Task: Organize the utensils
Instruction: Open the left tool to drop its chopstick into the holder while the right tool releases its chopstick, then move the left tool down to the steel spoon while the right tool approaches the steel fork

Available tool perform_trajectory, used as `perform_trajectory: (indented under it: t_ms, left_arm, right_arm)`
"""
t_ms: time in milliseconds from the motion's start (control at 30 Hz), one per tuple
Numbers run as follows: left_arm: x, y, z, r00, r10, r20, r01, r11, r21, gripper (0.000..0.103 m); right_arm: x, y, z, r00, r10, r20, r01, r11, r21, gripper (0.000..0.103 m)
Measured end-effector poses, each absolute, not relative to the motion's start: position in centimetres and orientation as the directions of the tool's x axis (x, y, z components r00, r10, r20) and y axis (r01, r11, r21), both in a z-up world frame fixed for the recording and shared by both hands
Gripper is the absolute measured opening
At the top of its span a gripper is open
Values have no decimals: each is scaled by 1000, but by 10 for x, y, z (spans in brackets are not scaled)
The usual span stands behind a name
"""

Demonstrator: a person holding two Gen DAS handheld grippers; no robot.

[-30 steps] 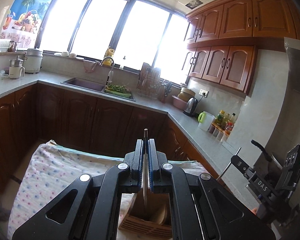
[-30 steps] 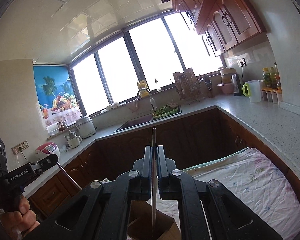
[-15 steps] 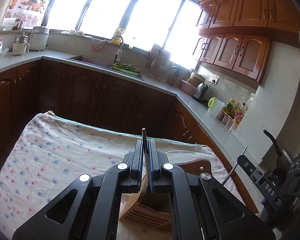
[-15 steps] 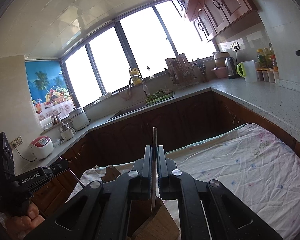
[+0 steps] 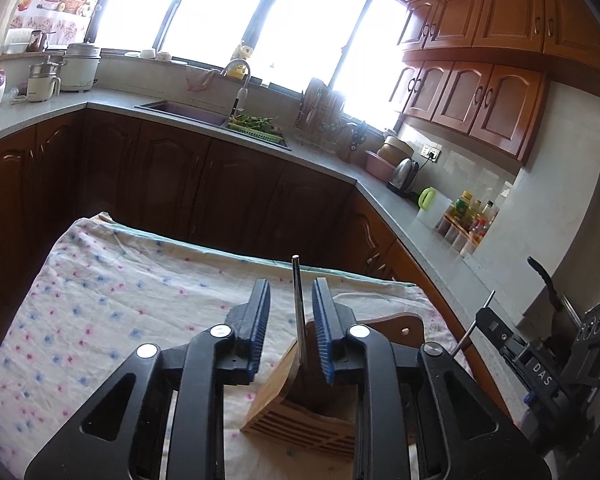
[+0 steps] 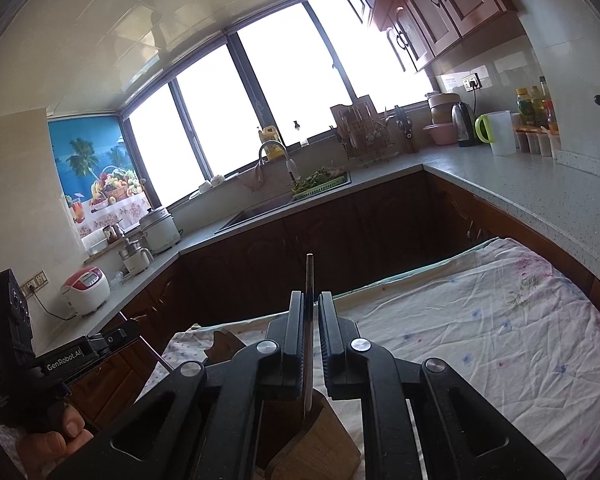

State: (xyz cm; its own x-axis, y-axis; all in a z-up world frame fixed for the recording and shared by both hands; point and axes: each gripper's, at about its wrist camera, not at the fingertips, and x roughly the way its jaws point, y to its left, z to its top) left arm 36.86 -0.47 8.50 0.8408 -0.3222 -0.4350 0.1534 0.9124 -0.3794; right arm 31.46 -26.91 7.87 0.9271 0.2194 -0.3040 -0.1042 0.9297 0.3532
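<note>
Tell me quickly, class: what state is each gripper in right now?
Left gripper: jaws opening, clear of the metal utensil handle standing between them.
Right gripper: jaws opening, the thin utensil between them, touching one pad at most.

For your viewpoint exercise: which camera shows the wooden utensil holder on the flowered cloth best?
The left wrist view: the wooden utensil holder shows its slatted front and open top. The right wrist view shows only a corner of it behind the hand-held gripper.
</note>
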Motion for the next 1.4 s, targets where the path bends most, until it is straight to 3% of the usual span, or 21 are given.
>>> perform_trajectory:
  t_ms: [33,100,233,300,400,667,1400]
  left_arm:
    - [367,-2,85,842,-318,-435,145,911,-385,38]
    - [362,2,85,842,-317,-436,139,909,-393,40]
    - [348,8,85,842,-308,-444,132,914,-384,50]
    - [337,13,86,842,-299,-448,125,918,-376,59]
    - [318,22,84,848,-277,-452,112,927,-358,66]
    - [262,39,71,824,-259,-503,114,947,-301,66]
    - [157,43,12,740,-284,-610,123,949,-292,66]
  right_arm:
    - [313,-270,79,927,220,-305,-102,928,359,18]
    - [310,-273,80,926,227,-300,-104,921,376,46]
    - [299,-278,83,926,240,-291,-110,910,400,59]
    - [291,-279,85,924,256,-285,-122,901,417,80]
    - [275,-279,89,922,270,-276,-139,899,415,89]
    - [222,-279,85,909,279,-309,-148,910,387,94]
    - [106,-313,27,853,228,-470,-24,916,401,94]
